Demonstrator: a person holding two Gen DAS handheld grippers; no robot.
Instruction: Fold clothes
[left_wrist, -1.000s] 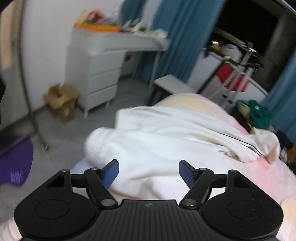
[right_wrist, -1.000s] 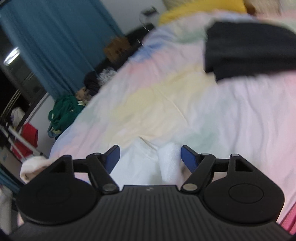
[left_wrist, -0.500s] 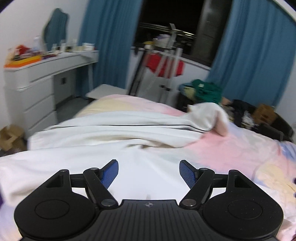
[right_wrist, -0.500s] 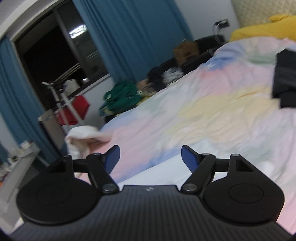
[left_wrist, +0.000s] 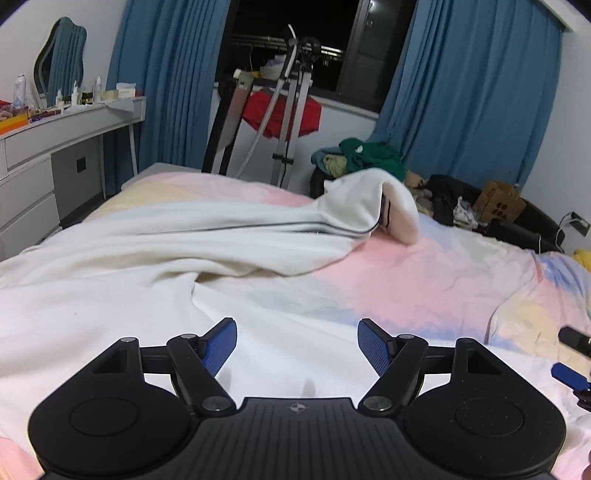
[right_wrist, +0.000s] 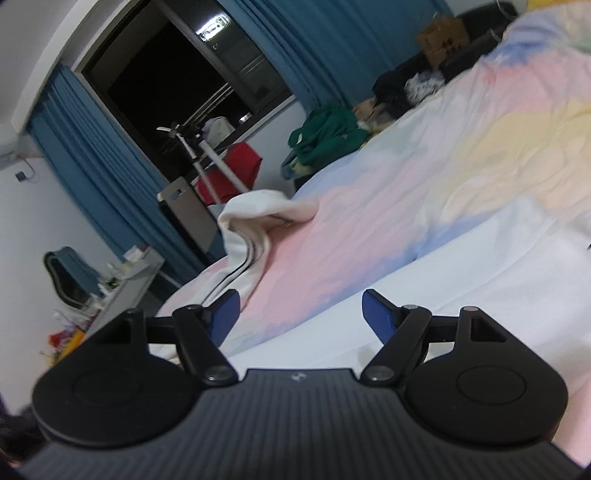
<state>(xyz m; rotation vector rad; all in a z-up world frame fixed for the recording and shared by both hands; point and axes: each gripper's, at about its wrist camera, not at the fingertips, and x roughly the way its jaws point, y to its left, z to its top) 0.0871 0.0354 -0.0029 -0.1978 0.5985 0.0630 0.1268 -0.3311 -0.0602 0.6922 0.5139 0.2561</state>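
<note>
A white garment (left_wrist: 155, 254) with thin dark stripes lies spread over the pastel bedcover (left_wrist: 424, 273), one end bunched up into a hump (left_wrist: 373, 203) at the far edge. My left gripper (left_wrist: 297, 341) hovers open just above the white cloth, nothing between its blue pads. In the right wrist view the same garment (right_wrist: 461, 280) stretches under my right gripper (right_wrist: 301, 312), which is open and empty too; the bunched end (right_wrist: 258, 210) sits ahead on the left. The right gripper's blue tip shows at the left view's right edge (left_wrist: 570, 373).
Beyond the bed stand a drying rack with a red cloth (left_wrist: 282, 110), a pile of green clothes (left_wrist: 369, 157), dark clothes and a cardboard box (left_wrist: 498, 201). A white dresser with bottles (left_wrist: 70, 125) lines the left wall. Blue curtains (left_wrist: 461, 92) frame a dark window.
The left gripper swung right from the bed's corner and the dresser to face the window, sinking toward the cloth. The right gripper turned left, away from the black garment, toward the bunched end.
</note>
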